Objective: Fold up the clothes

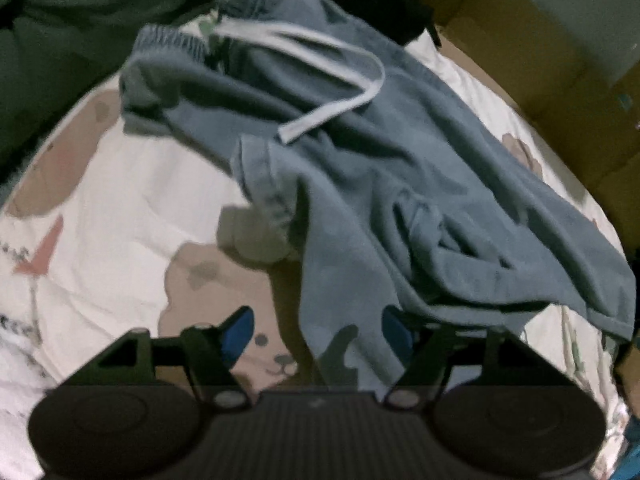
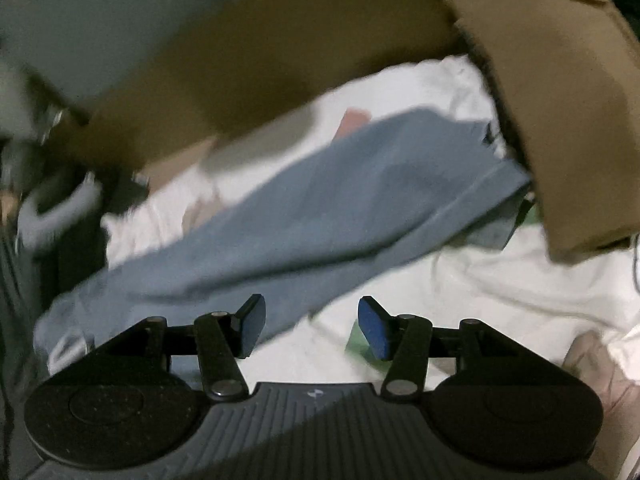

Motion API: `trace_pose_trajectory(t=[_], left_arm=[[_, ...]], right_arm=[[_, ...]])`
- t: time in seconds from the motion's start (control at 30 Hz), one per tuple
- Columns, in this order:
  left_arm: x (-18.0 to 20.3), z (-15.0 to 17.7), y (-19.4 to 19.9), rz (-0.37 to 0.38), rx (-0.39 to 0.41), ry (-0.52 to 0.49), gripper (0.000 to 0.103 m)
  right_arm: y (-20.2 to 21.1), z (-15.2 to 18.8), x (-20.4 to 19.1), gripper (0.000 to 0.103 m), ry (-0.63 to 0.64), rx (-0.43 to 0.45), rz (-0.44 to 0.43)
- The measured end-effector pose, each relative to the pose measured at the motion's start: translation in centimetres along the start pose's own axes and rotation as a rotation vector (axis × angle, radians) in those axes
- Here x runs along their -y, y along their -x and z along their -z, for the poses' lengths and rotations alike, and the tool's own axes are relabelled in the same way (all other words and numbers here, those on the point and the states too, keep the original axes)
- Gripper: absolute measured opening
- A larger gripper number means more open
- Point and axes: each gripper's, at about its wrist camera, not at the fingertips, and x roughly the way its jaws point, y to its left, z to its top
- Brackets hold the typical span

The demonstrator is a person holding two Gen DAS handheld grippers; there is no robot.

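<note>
Lying crumpled on the printed bed sheet, the blue shorts spread from 11 o'clock to 4 o'clock in the left view, white drawstring on top. The left tool gapes wide, gripping nothing, cloth draped between its fingers. The right tool is equally wide and empty; cardboard boxes sit at 12 o'clock.
</note>
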Motion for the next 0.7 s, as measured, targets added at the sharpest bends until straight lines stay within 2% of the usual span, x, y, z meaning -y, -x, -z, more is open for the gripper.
trace_pose_trajectory(t=[0.17,0.3,0.47,0.53,0.6,0.67,0.7], left_arm=[[0.0,2.0,-2.2,0.059,-0.046,0.006,0.073],[0.6,4.4,-4.8,0.097,-0.114,-0.001,0.073],[2.7,5.8,-8.3,0.086,-0.184,-0.085,0.073],[3.3,6.2,-8.6,0.080,-0.181,-0.104,0.073],[3.8,6.5,-8.4,0.075,-0.173,-0.118,0.068],[4.0,6.7,-8.1,0.091,-0.168,-0.116,0.057],[4.1,6.8,-7.9,0.100,-0.166,-0.113,0.054]], right_arm=[[-1.4,3.4,-2.1,0.058,0.077,-0.080,-0.046],[-1.9,5.6,-3.2,0.058,0.131,-0.110,-0.085],[-1.7,7.2,-4.5,0.058,0.159,-0.122,-0.111],[-1.6,7.3,-4.8,0.058,0.162,-0.122,-0.124],[-1.5,7.5,-5.0,0.058,0.165,-0.127,-0.132],[-1.5,8.0,-5.1,0.059,0.165,-0.136,-0.137],[-1.6,8.2,-5.2,0.058,0.167,-0.142,-0.138]])
